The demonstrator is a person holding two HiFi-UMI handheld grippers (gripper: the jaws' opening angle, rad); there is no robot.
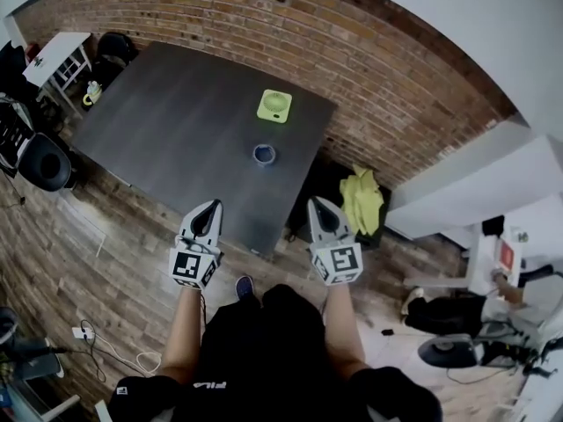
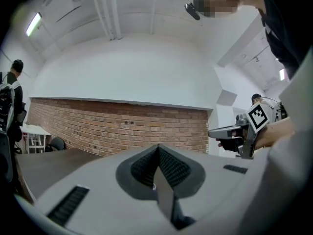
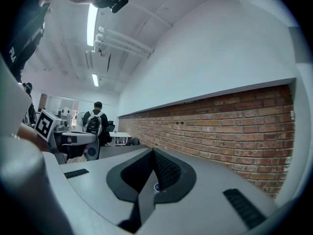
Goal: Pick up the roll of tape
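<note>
The roll of tape (image 1: 264,155) lies flat on the dark table (image 1: 176,121), a little above the middle of the head view and close to the table's right edge. A pale green square thing (image 1: 274,105) sits on the table above it in the frame, near it but apart. The left gripper (image 1: 209,207) and the right gripper (image 1: 318,205) are held side by side below the middle of the frame, at the table's near corner. Both point up the frame toward the table and both are well apart from the tape. In the left gripper view its fingers (image 2: 176,168) are pressed together with nothing between them, and the right gripper shows at that view's right edge. In the right gripper view the fingers (image 3: 166,170) are likewise closed on nothing. A brick wall (image 1: 352,42) runs behind the table, and a yellow-green cloth (image 1: 361,199) lies to the right of the table's corner.
</note>
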